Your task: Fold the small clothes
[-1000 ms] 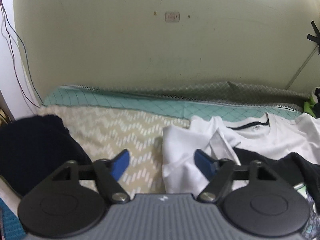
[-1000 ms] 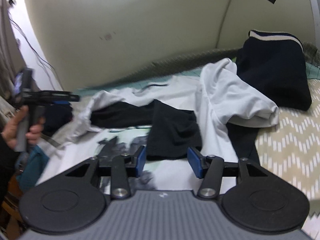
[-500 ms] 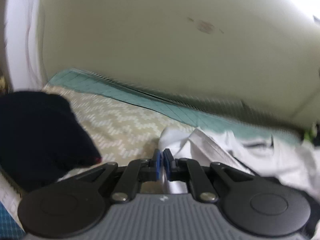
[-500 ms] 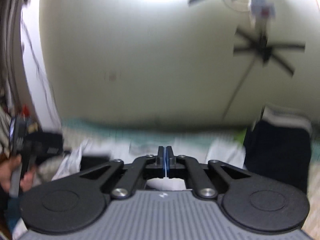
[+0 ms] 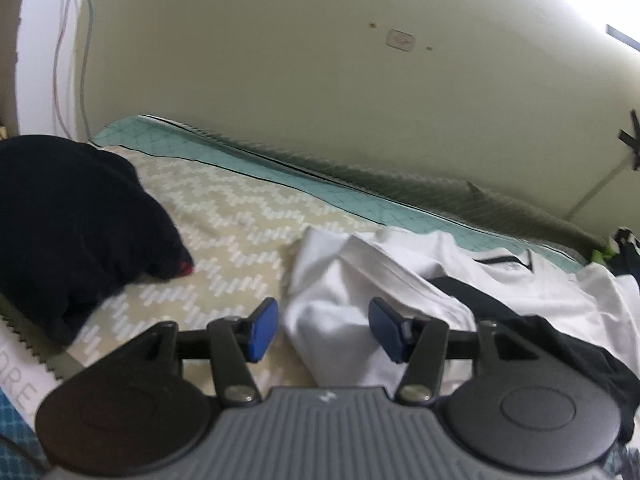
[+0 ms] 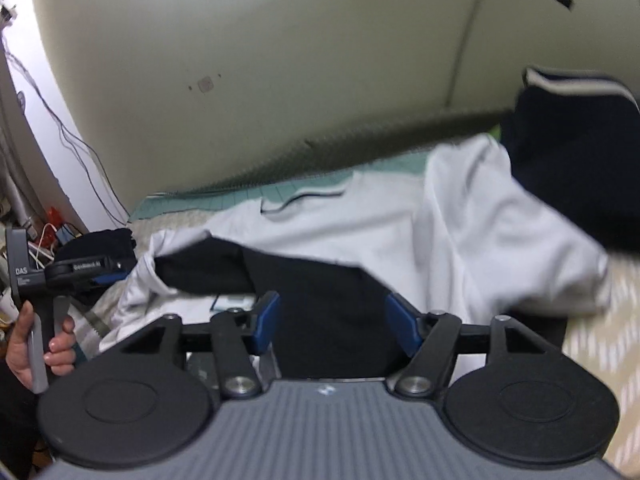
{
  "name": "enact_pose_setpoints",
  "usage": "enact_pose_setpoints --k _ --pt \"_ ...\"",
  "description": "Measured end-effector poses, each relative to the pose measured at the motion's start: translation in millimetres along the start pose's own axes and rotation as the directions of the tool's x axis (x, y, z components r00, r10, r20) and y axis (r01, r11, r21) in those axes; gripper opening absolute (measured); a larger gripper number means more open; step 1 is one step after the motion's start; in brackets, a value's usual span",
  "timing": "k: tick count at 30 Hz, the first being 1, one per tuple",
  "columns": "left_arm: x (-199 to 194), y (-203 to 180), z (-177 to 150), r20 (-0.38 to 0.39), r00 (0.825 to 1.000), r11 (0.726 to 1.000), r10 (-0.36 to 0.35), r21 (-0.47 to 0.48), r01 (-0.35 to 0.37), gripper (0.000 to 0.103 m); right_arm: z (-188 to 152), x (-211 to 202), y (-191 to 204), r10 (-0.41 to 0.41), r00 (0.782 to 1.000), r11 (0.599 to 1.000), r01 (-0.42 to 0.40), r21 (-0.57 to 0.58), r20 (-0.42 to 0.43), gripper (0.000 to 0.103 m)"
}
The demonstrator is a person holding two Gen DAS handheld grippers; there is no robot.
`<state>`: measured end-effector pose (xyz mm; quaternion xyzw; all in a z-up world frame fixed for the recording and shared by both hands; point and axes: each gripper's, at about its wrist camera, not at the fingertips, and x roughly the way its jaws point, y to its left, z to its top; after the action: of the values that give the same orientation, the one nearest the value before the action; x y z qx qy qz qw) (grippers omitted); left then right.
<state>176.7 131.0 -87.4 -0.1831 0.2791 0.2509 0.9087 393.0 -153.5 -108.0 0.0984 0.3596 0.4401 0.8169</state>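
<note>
Two grippers hang over a bed (image 5: 224,204) spread with a beige zigzag cover, and nothing is gripped yet. Largest of the clothes is one white T-shirt (image 6: 460,224), crumpled across the middle of the bed with its dark-trimmed collar toward the wall; one black garment (image 6: 320,300) lies on top of it, touching it. Two more dark bundles sit apart: a dark heap (image 5: 68,224) at the left end of the bed, and a navy garment with a pale band (image 6: 576,140) at the right end, against the shirt's bunched edge. The left gripper (image 5: 325,328) has its blue fingers (image 5: 262,329) spread wide around a bunched white fold at the shirt's left edge; whether they touch the cloth I cannot tell. The right gripper (image 6: 334,326) also stands wide apart, framing the black garment. I judge the step to be taking a first hold before spreading a piece flat. To do it well, each gripper should pinch a single layer at an edge or corner, not a thick wad, and the black piece should be lifted clear of the shirt so the two do not drag together. One hand (image 6: 36,344), the person's left, shows holding the left gripper's handle.
</note>
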Motion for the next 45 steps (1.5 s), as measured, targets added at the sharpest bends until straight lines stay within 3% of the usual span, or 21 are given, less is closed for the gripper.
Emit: enact_pose_setpoints --k 7,12,15,18,20,21,25,29,31,34,37,39,41,43,45 --pt "15.4 6.4 -19.7 -0.018 0.999 0.999 -0.026 -0.030 0.026 0.053 -29.9 -10.9 18.4 0.031 0.999 0.999 -0.031 0.011 -0.019 0.059" --pt "14.8 4.5 -21.9 -0.016 1.000 1.000 -0.022 -0.006 0.022 0.056 -36.1 1.5 52.5 -0.033 0.998 0.972 0.018 -0.235 -0.061 0.057" --pt "14.4 5.0 -22.2 -0.013 1.000 1.000 -0.020 -0.009 0.020 0.056 -38.1 16.3 56.2 -0.080 0.993 0.950 0.049 -0.308 -0.090 0.051" --pt "14.8 5.8 -21.9 -0.011 1.000 1.000 -0.020 -0.010 0.020 0.055 -38.6 23.7 58.0 -0.139 0.987 0.917 0.101 -0.387 -0.074 0.032" --pt "14.9 6.0 -21.5 -0.011 1.000 1.000 -0.019 -0.009 0.019 0.055 -36.2 24.2 58.4 -0.176 0.983 0.894 0.134 -0.428 -0.060 0.004" --pt "14.9 6.1 -21.3 -0.011 1.000 1.000 -0.019 -0.008 0.019 0.055 -34.2 24.8 56.3 -0.190 0.980 0.884 0.147 -0.445 -0.052 0.001" --pt "15.4 6.6 -20.7 -0.011 1.000 1.000 -0.020 -0.005 0.020 0.055 -9.6 26.9 56.1 -0.277 0.957 0.786 0.277 -0.552 0.086 0.000" --pt "15.1 7.5 -20.1 -0.010 1.000 1.000 -0.018 -0.006 0.018 0.054 50.0 35.3 63.9 -0.313 0.914 0.673 0.406 -0.618 0.259 0.000" --pt "14.3 7.1 -20.7 -0.008 1.000 1.000 -0.013 -0.009 0.013 0.054 75.1 33.9 69.9 -0.303 0.892 0.641 0.450 -0.621 0.334 0.000" --pt "13.2 8.0 -20.2 -0.005 1.000 1.000 -0.004 -0.019 0.004 0.054 98.8 17.0 74.2 -0.240 0.873 0.644 0.471 -0.603 0.426 0.000" --pt "12.6 7.2 -20.2 -0.005 1.000 1.000 -0.001 -0.020 0.001 0.052 88.3 -3.3 59.7 -0.137 0.879 0.668 0.423 -0.612 0.457 0.000" --pt "12.3 6.4 -20.2 -0.005 1.000 1.000 0.001 -0.019 -0.001 0.052 67.4 -2.2 40.4 -0.152 0.896 0.654 0.408 -0.637 0.417 0.000" --pt "12.0 6.9 -19.7 -0.005 1.000 1.000 -0.002 -0.019 0.002 0.052 39.7 7.8 17.0 -0.214 0.926 0.644 0.373 -0.668 0.311 0.000" --pt "11.1 7.2 -19.6 -0.004 1.000 1.000 -0.005 -0.027 0.005 0.052 18.9 7.9 -5.7 -0.257 0.948 0.685 0.317 -0.656 0.190 0.000" --pt "10.2 7.6 -19.7 -0.003 1.000 0.999 -0.008 -0.031 0.008 0.052 8.1 -4.9 -22.0 -0.257 0.955 0.750 0.294 -0.592 0.149 0.000"
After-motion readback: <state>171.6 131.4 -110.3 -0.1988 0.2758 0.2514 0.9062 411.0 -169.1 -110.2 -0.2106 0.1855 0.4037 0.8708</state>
